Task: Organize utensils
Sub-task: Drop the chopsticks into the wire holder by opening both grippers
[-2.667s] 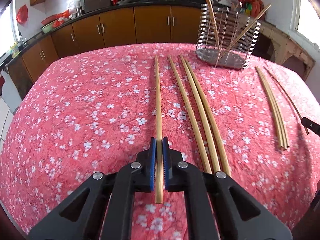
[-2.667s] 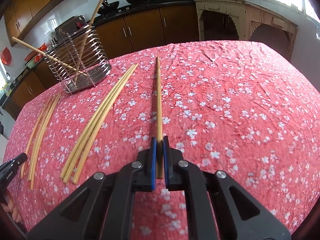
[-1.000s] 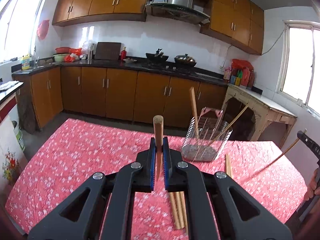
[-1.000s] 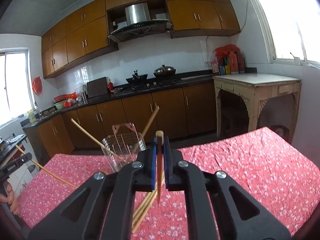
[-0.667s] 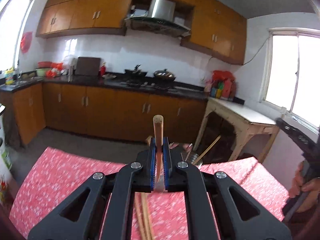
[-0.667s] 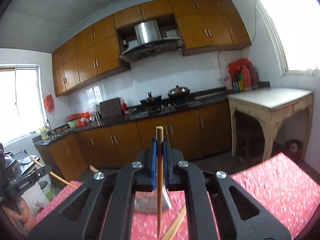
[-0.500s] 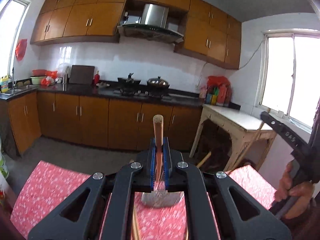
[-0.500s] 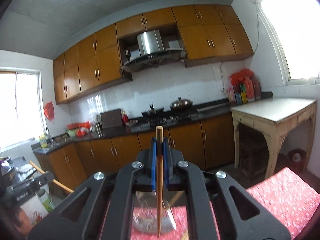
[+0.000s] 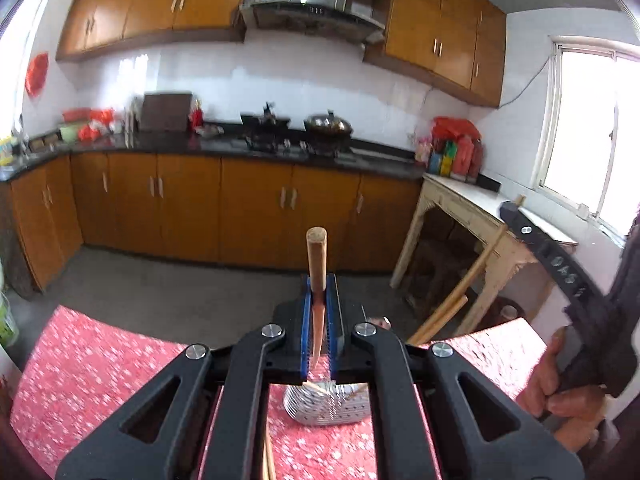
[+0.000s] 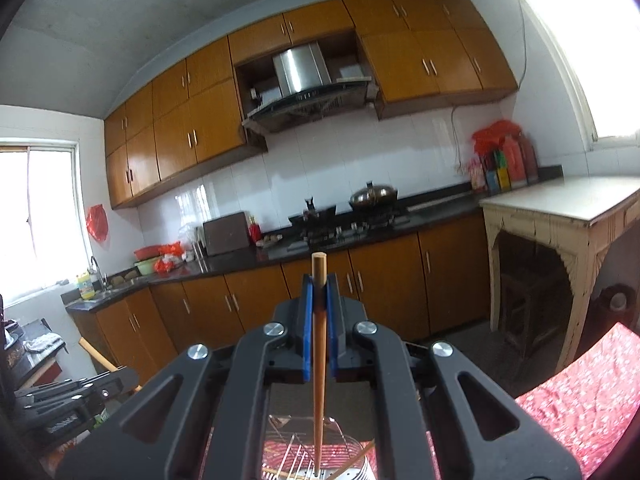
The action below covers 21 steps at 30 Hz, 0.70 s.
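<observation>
since both chopsticks were lying flat on the red floral tablecloth [image 9: 92, 376] a few seconds back, they're now lifted and turned upright over the wire holder [image 9: 326, 406]. left gripper [image 9: 319, 320] is clamped narrow on one chopstick [image 9: 317, 264], blunt end up, thin tip pointing down toward the holder just below and ahead. right gripper [image 10: 319, 320] is likewise pinched tight on its own chopstick [image 10: 319, 360], whose lower tip sits inside the holder rim [image 10: 352, 464] in the right wrist view; touching the bottom or not, can't tell. holder already has a couple of sticks leaning out [image 9: 452, 308]. more chopsticks remain on the table [image 9: 267, 458]. means pickup is done and the drop-in step is on; right looks closer to release, left probably needs to line up over the opening first.
</observation>
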Each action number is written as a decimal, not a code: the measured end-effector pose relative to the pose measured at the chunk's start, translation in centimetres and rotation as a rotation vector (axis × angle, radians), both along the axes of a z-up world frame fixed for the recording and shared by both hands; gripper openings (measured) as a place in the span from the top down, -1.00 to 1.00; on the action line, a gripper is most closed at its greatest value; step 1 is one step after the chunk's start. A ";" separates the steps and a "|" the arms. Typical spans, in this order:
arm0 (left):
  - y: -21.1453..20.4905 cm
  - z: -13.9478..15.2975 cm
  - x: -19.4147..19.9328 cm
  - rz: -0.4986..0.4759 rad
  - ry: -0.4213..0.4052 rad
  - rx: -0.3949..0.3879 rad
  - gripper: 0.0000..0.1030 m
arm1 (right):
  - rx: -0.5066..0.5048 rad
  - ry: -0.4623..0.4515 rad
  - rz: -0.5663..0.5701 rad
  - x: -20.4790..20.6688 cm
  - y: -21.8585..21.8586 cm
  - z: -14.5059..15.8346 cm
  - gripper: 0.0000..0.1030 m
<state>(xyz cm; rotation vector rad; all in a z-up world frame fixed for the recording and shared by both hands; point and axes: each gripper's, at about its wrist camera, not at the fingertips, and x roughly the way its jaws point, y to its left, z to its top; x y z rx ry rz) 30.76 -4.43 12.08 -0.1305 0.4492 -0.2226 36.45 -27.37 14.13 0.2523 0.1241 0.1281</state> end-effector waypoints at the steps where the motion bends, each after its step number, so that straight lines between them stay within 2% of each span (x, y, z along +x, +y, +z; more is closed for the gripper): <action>1: 0.1 -0.5 0.2 -0.008 0.017 -0.004 0.88 | 0.000 0.009 0.001 0.4 0.1 -0.5 0.85; 13: 0.3 -3.4 2.3 -0.005 0.114 0.020 0.87 | 0.066 0.164 0.042 3.3 -0.3 -5.3 0.83; 15: 0.4 -3.7 2.5 -0.003 0.128 0.027 0.87 | 0.059 0.185 0.034 3.3 -0.3 -5.8 0.76; 18: 0.7 -3.4 2.1 0.014 0.122 0.031 0.87 | 0.047 0.187 0.006 2.7 -0.6 -5.9 0.38; 21: 1.0 -2.6 1.4 0.030 0.106 0.043 0.85 | 0.021 0.180 -0.018 1.5 -0.9 -5.6 0.33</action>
